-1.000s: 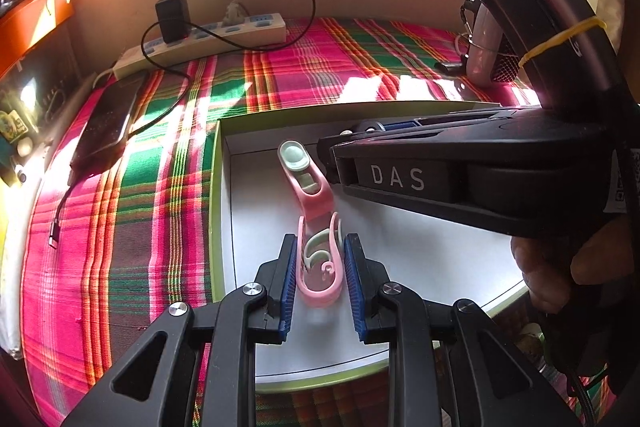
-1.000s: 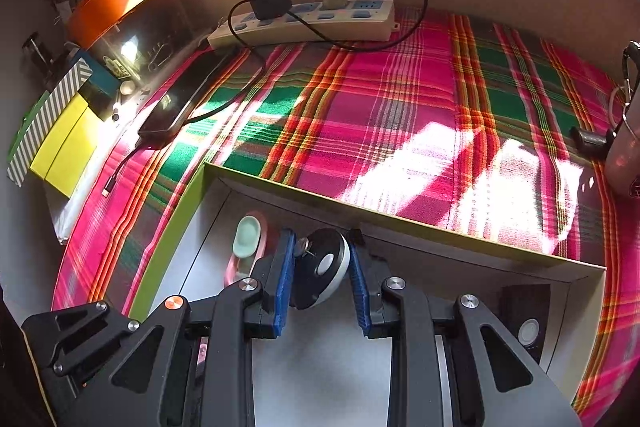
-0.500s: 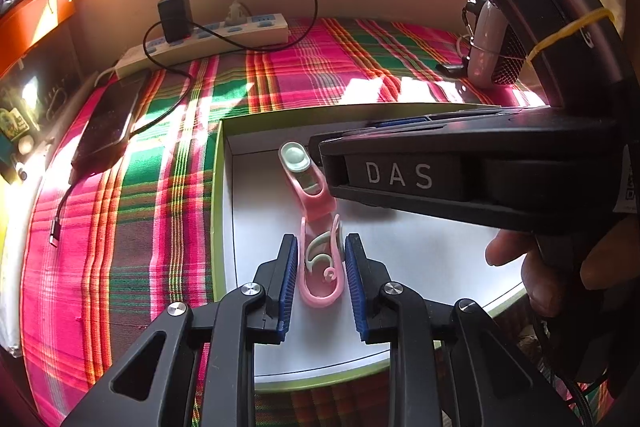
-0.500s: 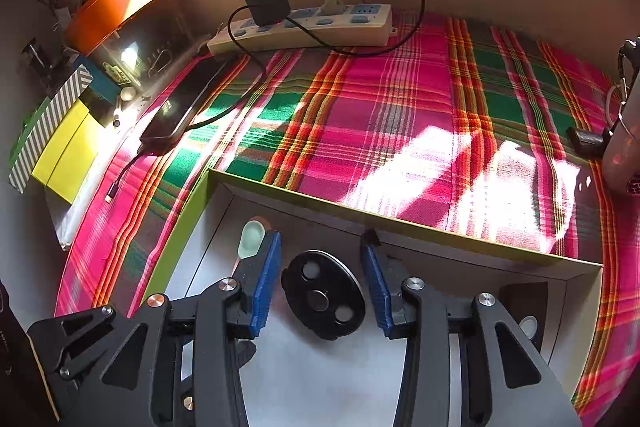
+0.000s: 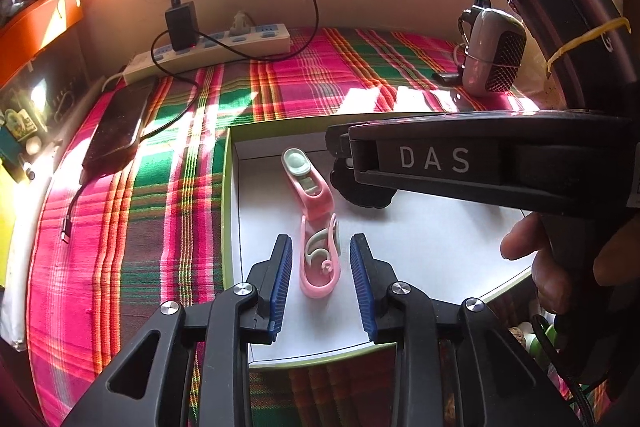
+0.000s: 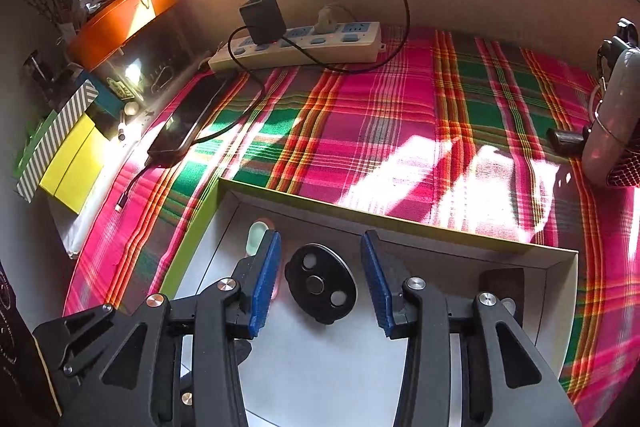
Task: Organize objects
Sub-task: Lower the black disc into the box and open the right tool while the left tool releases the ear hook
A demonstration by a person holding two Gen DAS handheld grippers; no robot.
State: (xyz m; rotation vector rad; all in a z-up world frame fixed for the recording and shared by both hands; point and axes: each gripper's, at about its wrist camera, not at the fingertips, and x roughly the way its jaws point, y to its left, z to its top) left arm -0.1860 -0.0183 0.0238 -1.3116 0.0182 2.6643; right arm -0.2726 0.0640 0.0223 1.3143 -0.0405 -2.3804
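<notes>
A shallow white box with a green rim (image 5: 228, 195) lies on the plaid cloth. In it lies a pink clip-shaped object (image 5: 320, 259), between the fingers of my open left gripper (image 5: 320, 279), not touched. A second pink object with a pale green cap (image 5: 306, 179) lies just beyond it. A black disc with round holes (image 6: 320, 283) lies flat on the box floor between the fingers of my open right gripper (image 6: 320, 279). The right gripper's body crosses the left wrist view and hides most of the disc (image 5: 360, 193) there.
A white power strip (image 6: 296, 47) with a black charger stands at the wall. A phone (image 6: 188, 119) lies on its cable at left. A small grey and red appliance (image 5: 492, 55) stands at right. A dark object (image 6: 502, 287) lies in the box's right corner.
My right gripper opened and let the black disc down flat in the box. My left gripper opened off the pink clip, which stays in the box.
</notes>
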